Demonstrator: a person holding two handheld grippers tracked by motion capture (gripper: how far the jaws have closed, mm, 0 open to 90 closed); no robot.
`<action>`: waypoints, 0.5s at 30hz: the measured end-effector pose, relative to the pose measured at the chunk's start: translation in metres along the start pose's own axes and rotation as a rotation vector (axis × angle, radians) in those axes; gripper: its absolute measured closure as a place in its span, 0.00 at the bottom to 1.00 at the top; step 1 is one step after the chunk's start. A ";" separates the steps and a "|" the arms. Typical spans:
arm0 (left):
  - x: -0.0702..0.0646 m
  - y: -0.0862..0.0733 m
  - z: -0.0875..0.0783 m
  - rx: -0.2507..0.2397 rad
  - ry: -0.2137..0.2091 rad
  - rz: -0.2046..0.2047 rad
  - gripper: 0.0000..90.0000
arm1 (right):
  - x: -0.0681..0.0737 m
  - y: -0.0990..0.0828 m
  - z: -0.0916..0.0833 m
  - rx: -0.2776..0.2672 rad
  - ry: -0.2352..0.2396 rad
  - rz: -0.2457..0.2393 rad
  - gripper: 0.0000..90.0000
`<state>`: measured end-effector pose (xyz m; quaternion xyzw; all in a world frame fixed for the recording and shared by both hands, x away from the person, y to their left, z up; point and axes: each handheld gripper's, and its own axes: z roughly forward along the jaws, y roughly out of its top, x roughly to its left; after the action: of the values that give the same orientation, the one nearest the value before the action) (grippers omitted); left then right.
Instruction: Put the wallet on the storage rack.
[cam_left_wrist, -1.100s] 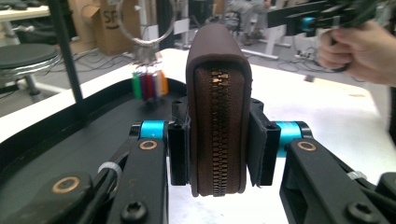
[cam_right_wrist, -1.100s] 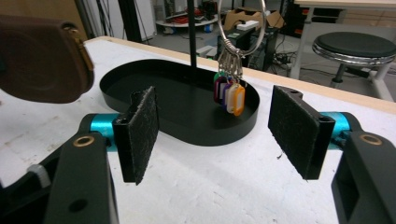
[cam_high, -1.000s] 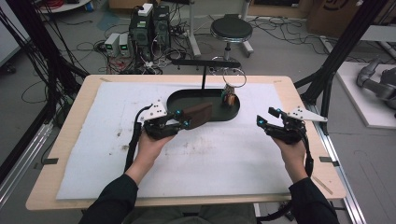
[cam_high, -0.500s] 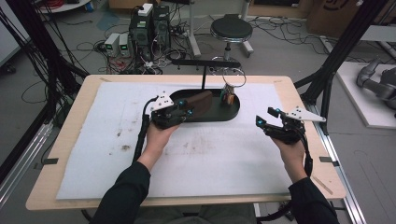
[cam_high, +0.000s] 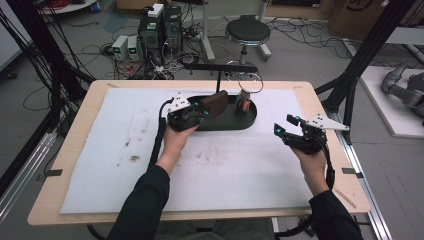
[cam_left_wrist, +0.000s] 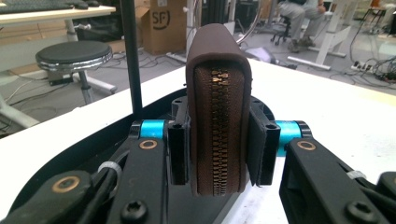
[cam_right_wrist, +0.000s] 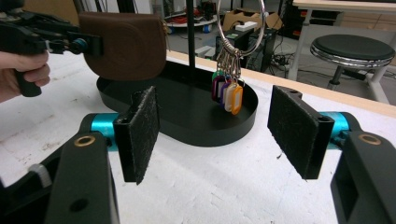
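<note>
High view puts the left tongs (cam_high: 199, 111) clenched on a brown zip wallet (cam_high: 215, 103) over the black tray (cam_high: 235, 120) at centre; left gripper view urges level lowering; right gripper view shows right tongs (cam_right_wrist: 215, 135) released.

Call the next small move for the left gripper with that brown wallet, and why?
Probably lower the brown zip wallet onto the black tray and then release. The left gripper is shut on the wallet, holding it above the tray's near end, while the right gripper waits open, apart.
</note>
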<state>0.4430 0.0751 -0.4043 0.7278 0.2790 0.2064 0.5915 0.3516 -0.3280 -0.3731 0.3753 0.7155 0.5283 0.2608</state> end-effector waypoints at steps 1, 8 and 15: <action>0.000 0.000 0.002 0.009 0.001 0.000 0.73 | 0.000 0.000 0.000 -0.001 0.001 0.001 0.39; 0.001 0.000 0.015 0.019 0.009 -0.007 0.73 | 0.000 0.000 0.000 0.000 0.002 0.000 0.39; 0.002 -0.005 0.025 0.049 0.029 -0.016 0.73 | 0.000 0.000 -0.001 -0.001 0.004 0.003 0.39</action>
<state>0.4595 0.0590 -0.4144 0.7368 0.2983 0.2054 0.5710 0.3508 -0.3286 -0.3727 0.3753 0.7150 0.5299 0.2590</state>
